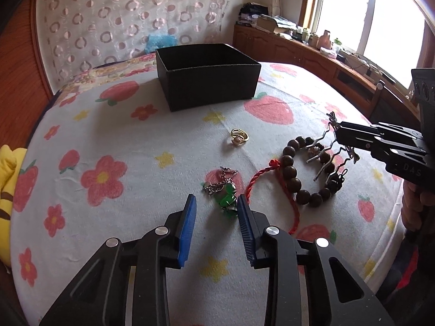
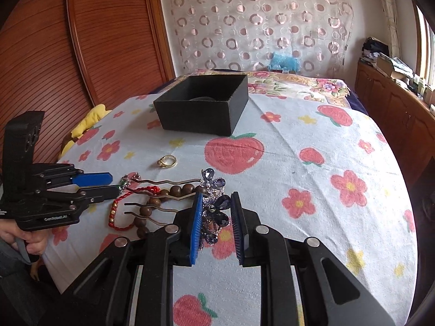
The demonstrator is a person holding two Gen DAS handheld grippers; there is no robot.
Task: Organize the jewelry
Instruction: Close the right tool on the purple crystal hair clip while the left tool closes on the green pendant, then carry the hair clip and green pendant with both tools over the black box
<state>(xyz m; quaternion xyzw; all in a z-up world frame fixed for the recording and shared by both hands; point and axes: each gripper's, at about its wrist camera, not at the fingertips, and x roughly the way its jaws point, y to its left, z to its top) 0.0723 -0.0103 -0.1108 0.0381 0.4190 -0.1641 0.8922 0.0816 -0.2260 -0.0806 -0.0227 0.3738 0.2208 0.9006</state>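
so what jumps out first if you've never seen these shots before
The right gripper stands out first, its blue pads around a blue jewelled flower hair comb whose prongs lie over a wooden bead bracelet. The left gripper hangs open over a green pendant on a silver chain, beside a red cord bracelet. Beyond them, a gold ring lies alone on the strawberry-print cloth before an open black box.

Strawberry-print bedspread [image 1: 136,141], yellow plush [image 1: 8,190], wooden cabinet [image 2: 394,108]
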